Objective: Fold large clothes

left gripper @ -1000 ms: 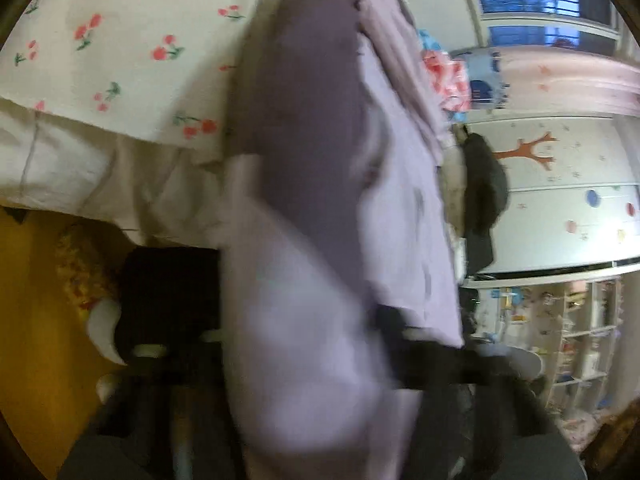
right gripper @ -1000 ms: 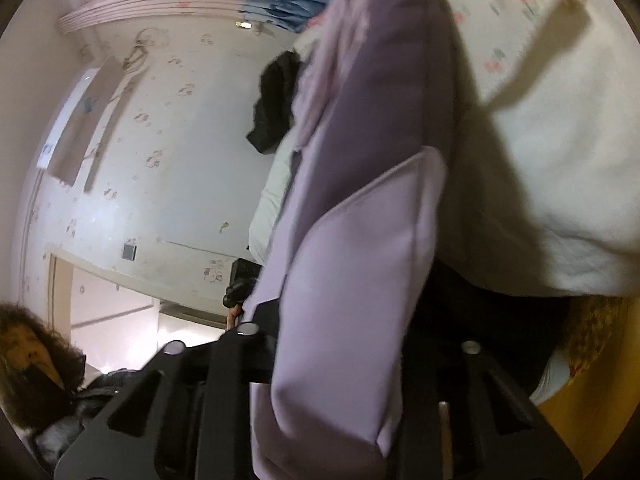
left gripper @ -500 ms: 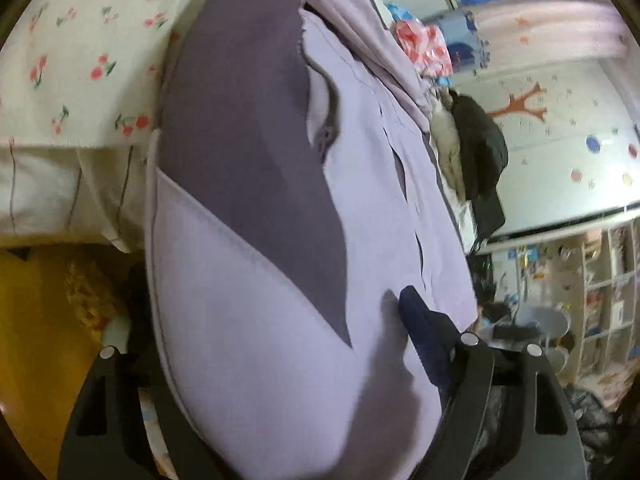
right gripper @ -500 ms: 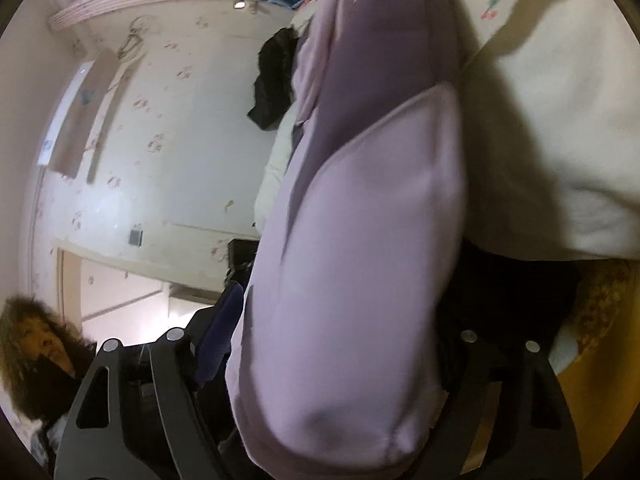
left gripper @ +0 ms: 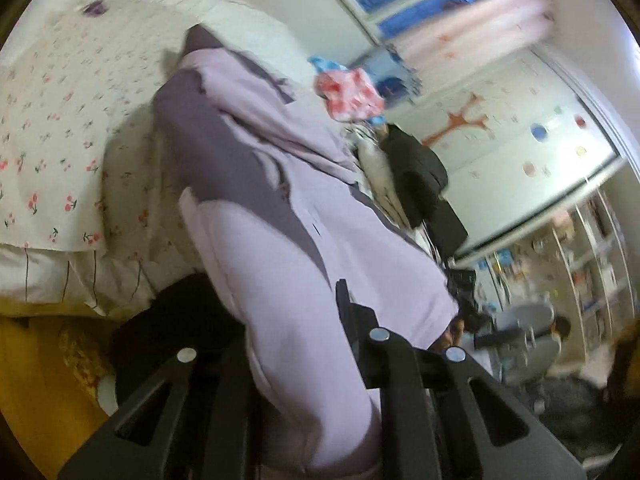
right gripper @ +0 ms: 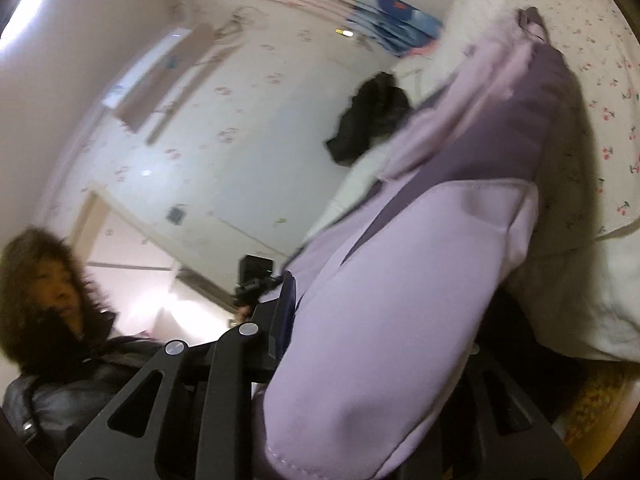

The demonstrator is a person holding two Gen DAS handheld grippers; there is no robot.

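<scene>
The space ahead of the left gripper (left gripper: 292,344) is filled by the lilac-and-purple garment (left gripper: 280,208), which is clamped between its fingers. The right gripper (right gripper: 376,344) is blocked likewise by the same garment (right gripper: 400,280). Beyond the cloth, passage is closed off by the floral bedsheet (left gripper: 60,120) and its hanging edge. On the open side, a black coat (left gripper: 420,168) and a seated person (right gripper: 52,300) are encountered; between them, free room is seen toward the wall.
</scene>
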